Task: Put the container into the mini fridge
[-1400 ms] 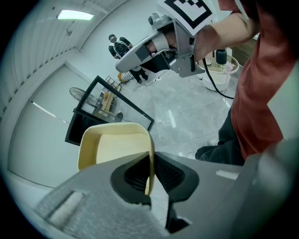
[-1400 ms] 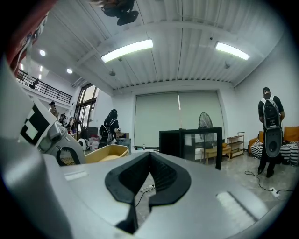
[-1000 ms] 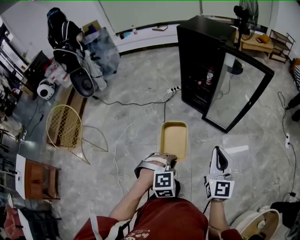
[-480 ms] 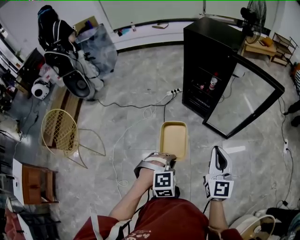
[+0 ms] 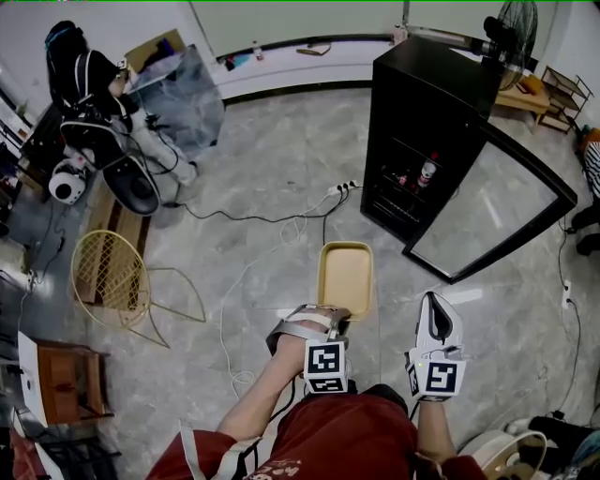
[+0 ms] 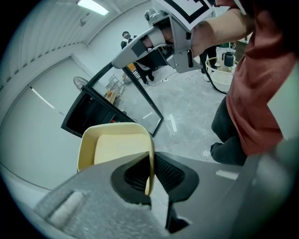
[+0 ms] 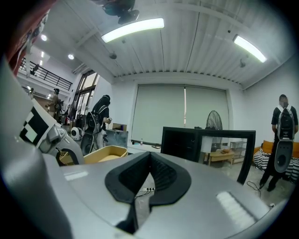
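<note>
A shallow yellow container hangs above the floor, and my left gripper is shut on its near rim. In the left gripper view the container has its thin wall pinched between the dark pads. My right gripper stays beside it on the right, shut with nothing in it; its pads meet. The black mini fridge stands ahead to the right, its glass door swung wide open. The fridge also shows straight ahead in the right gripper view.
Bottles stand on a fridge shelf. A power strip with cables lies on the floor before the fridge. A wire chair is at the left, a person with equipment at the far left, a fan behind the fridge.
Both grippers and the held container have moved forward toward the fridge, which now looks larger and closer. The floor clutter on the left has slid outward. The jaws look the same.
</note>
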Tool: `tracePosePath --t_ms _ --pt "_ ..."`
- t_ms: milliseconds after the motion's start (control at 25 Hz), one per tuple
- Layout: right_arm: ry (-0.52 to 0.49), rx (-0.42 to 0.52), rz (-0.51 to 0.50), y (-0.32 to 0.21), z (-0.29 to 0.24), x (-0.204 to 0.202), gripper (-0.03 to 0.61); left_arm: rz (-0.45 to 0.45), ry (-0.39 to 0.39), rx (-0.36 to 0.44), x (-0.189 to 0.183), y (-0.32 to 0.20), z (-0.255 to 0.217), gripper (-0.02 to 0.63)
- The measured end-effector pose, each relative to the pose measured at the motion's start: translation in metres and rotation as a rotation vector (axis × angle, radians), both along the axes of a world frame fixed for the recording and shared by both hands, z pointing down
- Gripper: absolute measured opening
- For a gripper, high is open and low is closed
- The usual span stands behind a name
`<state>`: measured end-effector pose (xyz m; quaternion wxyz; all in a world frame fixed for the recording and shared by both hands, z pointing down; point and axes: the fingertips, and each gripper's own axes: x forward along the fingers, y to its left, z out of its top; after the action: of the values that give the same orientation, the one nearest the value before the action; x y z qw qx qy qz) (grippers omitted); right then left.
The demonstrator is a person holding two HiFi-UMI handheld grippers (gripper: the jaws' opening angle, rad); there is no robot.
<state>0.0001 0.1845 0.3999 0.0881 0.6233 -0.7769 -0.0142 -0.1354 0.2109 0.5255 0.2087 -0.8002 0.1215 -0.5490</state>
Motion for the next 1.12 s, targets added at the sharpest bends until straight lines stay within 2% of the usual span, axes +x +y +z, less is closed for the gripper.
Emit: tracePosePath --t_ms 400,640,1120 --pt "0.008 -0.003 -0.007 -0.031 0.003 -0.005 0.000 0.018 0.000 -0.020 0.000 -0.022 0.011 0.026" --pt "0.000 -0.022 -0.019 -0.066 0.017 0.009 0.000 0.021 -0.017 -0.016 0.016 -0.062 0.021 0.026" --pt "0.002 -0.020 -0.011 -0.176 0.009 0.087 0.000 0.018 -0.028 -0.011 0.088 -0.178 0.005 0.026"
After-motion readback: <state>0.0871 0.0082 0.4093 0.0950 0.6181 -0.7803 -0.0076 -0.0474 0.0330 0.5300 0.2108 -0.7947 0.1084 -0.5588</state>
